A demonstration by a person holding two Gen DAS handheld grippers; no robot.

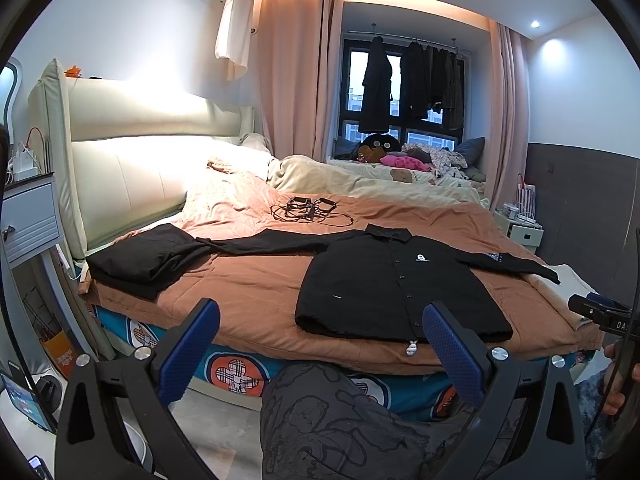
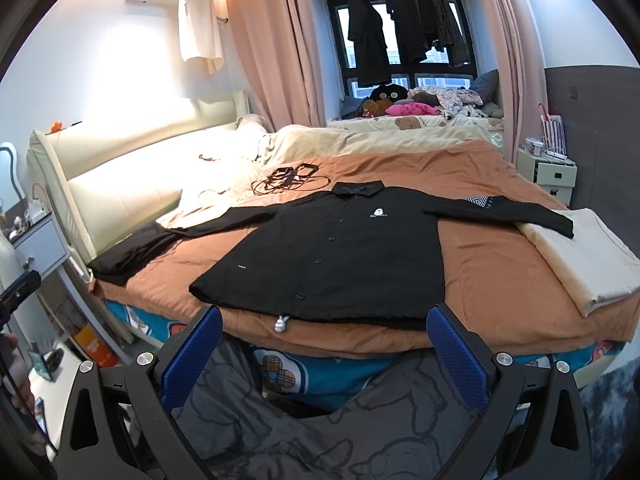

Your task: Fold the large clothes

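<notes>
A black button-up jacket lies flat and face up on the orange bedspread, collar toward the window, both sleeves spread out sideways. Its left sleeve reaches a pile of black cloth near the headboard. In the right wrist view the same jacket fills the middle of the bed, hem at the near edge with a white cord stopper hanging off. My left gripper is open, held short of the bed edge with nothing between its blue pads. My right gripper is open too, just before the hem.
A tangle of black cables with small boxes lies beyond the collar. A folded cream sheet sits at the bed's right corner under the sleeve end. A person's patterned trouser leg stands against the bed. Nightstands flank the bed.
</notes>
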